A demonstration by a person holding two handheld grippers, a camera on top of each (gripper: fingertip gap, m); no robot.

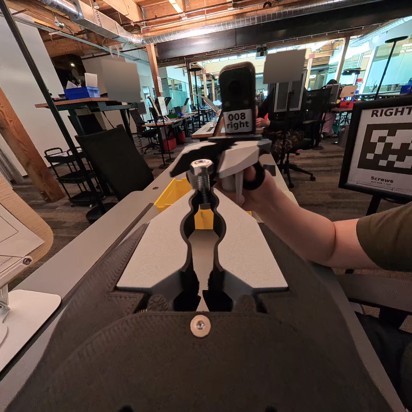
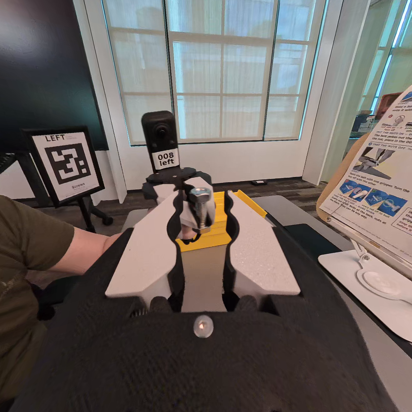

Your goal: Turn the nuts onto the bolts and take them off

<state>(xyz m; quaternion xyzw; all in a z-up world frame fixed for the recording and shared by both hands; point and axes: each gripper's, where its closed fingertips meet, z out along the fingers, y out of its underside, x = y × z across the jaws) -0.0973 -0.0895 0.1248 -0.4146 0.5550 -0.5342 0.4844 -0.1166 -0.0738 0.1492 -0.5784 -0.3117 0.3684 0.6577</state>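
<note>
A silver bolt (image 1: 202, 178) stands upright, hex head on top, with a nut (image 2: 204, 229) at its lower end. My left gripper (image 1: 202, 194) is shut on the threaded shank, above a yellow bin (image 1: 171, 197). In the right wrist view the left gripper (image 2: 199, 214) holds the bolt (image 2: 200, 207) up facing me. My right gripper (image 2: 204, 196) is open, with its fingertips (image 2: 156, 214) on either side of the bolt and not touching it. In the left wrist view the right gripper (image 1: 207, 165) sits just behind the bolt head, held by a hand.
The yellow bin (image 2: 220, 236) rests on a grey table (image 2: 289, 207). An instruction sheet on a white stand (image 2: 367, 178) is at the right. Framed marker signs (image 1: 383, 147) (image 2: 66, 165) stand beside the table. A black chair (image 1: 116, 160) is to the left. Left and right tips are no more than a few centimetres apart.
</note>
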